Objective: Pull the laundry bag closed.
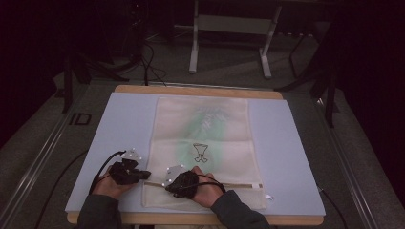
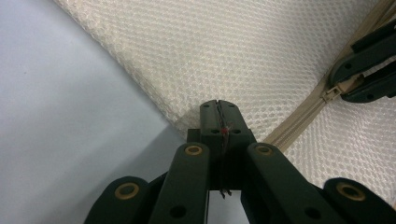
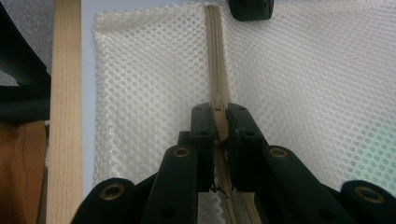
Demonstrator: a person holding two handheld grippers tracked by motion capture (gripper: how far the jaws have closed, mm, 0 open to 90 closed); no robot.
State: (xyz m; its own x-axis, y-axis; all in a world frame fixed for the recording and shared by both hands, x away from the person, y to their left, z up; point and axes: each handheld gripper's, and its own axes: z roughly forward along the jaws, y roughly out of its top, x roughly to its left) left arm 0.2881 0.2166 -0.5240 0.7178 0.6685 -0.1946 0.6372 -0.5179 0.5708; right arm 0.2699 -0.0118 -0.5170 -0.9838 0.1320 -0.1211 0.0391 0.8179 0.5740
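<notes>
A cream mesh bag (image 1: 203, 129) lies flat on the pale blue mat (image 1: 124, 124), with something green showing faintly through it. A beige zipper (image 1: 239, 185) runs across the bag's near end. My left gripper (image 1: 143, 174) is at the bag's left edge, and its jaws (image 2: 218, 114) are shut on the mesh hem. My right gripper (image 1: 175, 184) sits just right of it. Its jaws (image 3: 220, 122) are shut on the zipper pull (image 3: 219, 125), on the zipper tape (image 3: 214, 56). The left gripper view also catches the right gripper (image 2: 369, 70) on the pull (image 2: 332, 92).
The mat rests on a wooden table (image 1: 200, 90) whose near edge (image 3: 65, 116) runs close behind the right gripper. Both forearms come in at the bottom. A metal stand (image 1: 229, 33) and cables lie on the dark floor beyond the table.
</notes>
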